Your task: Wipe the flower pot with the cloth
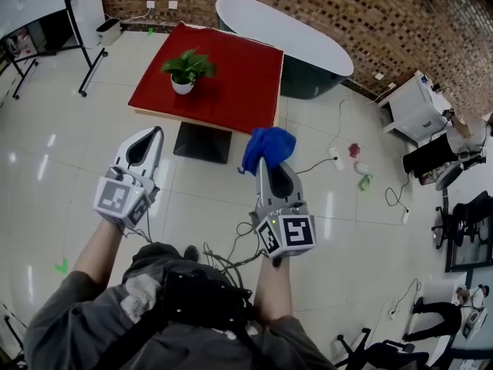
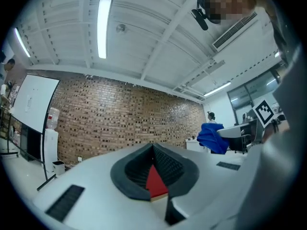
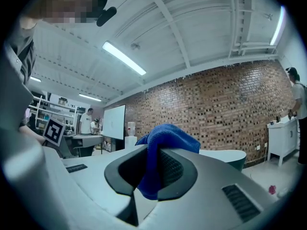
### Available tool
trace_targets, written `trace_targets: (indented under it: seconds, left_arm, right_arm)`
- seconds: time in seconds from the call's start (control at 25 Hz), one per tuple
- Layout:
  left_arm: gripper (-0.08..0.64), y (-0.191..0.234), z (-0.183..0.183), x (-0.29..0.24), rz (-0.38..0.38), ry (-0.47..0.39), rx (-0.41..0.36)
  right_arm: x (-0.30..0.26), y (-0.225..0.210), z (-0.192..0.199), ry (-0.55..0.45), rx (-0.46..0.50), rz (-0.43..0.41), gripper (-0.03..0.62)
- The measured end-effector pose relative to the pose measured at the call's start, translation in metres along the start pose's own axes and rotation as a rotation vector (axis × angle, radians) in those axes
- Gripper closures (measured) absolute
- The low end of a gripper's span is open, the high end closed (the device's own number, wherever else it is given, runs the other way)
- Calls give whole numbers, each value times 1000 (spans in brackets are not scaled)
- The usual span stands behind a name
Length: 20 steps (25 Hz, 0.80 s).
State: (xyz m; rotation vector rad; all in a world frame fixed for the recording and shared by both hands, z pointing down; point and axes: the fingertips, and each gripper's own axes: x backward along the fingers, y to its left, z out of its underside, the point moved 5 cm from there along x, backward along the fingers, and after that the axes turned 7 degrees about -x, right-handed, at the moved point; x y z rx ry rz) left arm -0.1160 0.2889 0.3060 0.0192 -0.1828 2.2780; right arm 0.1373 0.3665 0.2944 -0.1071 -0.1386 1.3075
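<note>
A small green plant in a white flower pot (image 1: 182, 85) stands on the red table (image 1: 231, 91) ahead of me. My right gripper (image 1: 266, 159) is shut on a blue cloth (image 1: 267, 146), which bunches above its tips; the same cloth (image 3: 165, 140) hangs between the jaws in the right gripper view. My left gripper (image 1: 153, 132) is shut with nothing in it, held level at the left, short of the table. In the left gripper view the jaws meet and a slice of the red table (image 2: 154, 182) shows through them, with the blue cloth (image 2: 212, 137) off to the right.
A white oval tub (image 1: 285, 33) stands behind the table by the brick wall. Cables and small items (image 1: 356, 160) lie on the tiled floor to the right. A whiteboard stand (image 1: 85, 45) is at the far left, desks and chairs (image 1: 454, 160) at the right.
</note>
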Motion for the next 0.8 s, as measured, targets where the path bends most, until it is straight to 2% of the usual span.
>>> trace_targets:
  seconds: [0.28, 0.8]
  left_arm:
    - [554, -3, 5, -5, 81, 88, 13]
    - [554, 18, 7, 13, 122, 106, 27]
  right_arm:
    - [-6, 12, 5, 43, 2, 12, 535]
    - [-12, 40, 27, 94, 20, 50, 537]
